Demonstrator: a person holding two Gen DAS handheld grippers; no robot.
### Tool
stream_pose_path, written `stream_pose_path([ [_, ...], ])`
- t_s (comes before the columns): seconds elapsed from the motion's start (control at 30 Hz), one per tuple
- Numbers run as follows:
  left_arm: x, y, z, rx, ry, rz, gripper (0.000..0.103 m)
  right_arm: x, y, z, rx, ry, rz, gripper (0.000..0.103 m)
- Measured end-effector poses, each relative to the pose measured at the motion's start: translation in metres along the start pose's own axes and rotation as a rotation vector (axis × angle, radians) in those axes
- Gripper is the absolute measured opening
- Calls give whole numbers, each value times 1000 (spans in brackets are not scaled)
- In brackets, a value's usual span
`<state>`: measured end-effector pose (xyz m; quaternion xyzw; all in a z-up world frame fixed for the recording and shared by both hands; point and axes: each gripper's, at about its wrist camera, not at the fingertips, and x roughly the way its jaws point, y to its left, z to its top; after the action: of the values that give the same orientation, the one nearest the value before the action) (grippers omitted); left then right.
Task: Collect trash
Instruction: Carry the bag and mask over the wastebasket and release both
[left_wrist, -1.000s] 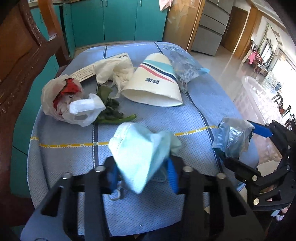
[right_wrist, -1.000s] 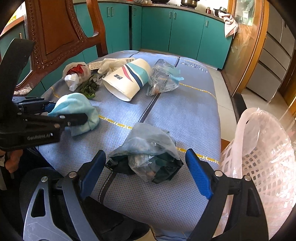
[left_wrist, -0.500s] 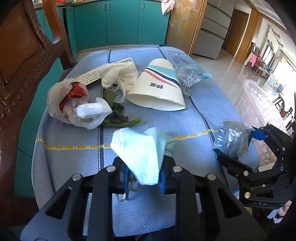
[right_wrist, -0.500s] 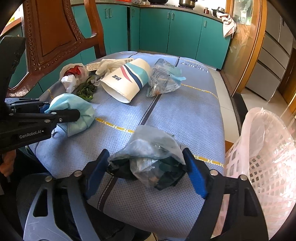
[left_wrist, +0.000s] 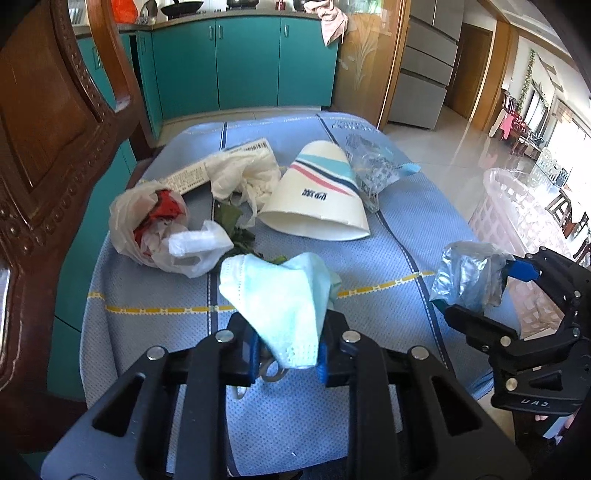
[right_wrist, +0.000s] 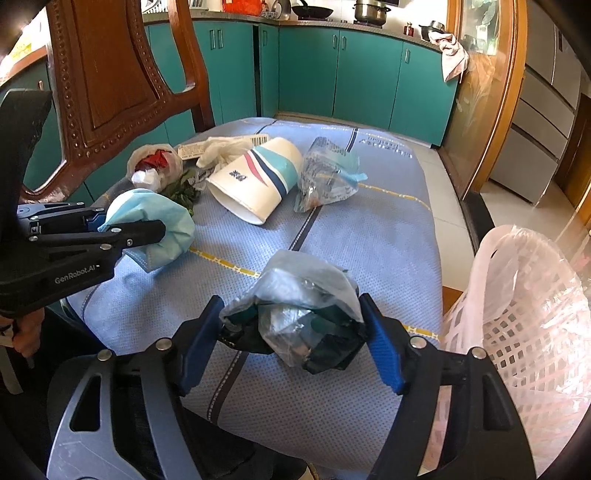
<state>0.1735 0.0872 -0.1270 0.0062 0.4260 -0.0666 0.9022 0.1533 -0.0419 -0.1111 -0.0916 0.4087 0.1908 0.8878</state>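
Both tongs closing on trash, nothing binned yet.

Left wrist: my left tongs (left_wrist: 284, 354) have just narrowed, pinching the face mask (left_wrist: 277, 291) near me on the table (left_wrist: 388, 266).
Right wrist: my right tongs (right_wrist: 295, 347), just closing, clamp the crumpled bag (right_wrist: 299, 310); cup (right_wrist: 255, 181), wrappers remain far; basket (right_wrist: 517, 314) right.

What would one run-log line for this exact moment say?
left gripper: shut on face mask | right gripper: closing on crumpled plastic bag | lined basket: beside table, right
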Motion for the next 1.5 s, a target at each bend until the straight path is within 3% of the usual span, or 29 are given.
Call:
stream_pose_path([
  [0.27,-10,-10,5,35,-73,6,23,-32,-12,8,31,-72,-8,72],
  [0.53,-42,-42,14,126,-263,61,22,-84,-58,4,105,-167,-96,72],
  [0.63,-57,-62,24,134,-310,-14,22,-98,-83,-5,151,-181,-141,73],
  [0.93,-45,-153,53,214,-295,-216,22,-138,-153,-47,279,-198,-269,73],
  [1.1,-18,-215,61,266,-212,-352,22,-155,-184,-73,351,-203,-320,73],
  [1.27,7,-253,65,293,-139,-439,22,-165,-204,-90,397,-199,-334,73],
  [1.3,10,-260,66,306,-132,-438,25,-166,-206,-92,399,-197,-337,73],
  [1.37,14,-267,66,316,-125,-429,49,-167,-209,-94,403,-194,-342,73],
  [1.4,13,-267,66,309,-136,-423,67,-166,-210,-95,407,-194,-341,73],
  [1.43,11,-265,66,301,-148,-421,74,-165,-210,-94,409,-193,-338,73],
  [1.5,8,-258,68,289,-160,-413,77,-162,-211,-94,407,-189,-331,73],
])
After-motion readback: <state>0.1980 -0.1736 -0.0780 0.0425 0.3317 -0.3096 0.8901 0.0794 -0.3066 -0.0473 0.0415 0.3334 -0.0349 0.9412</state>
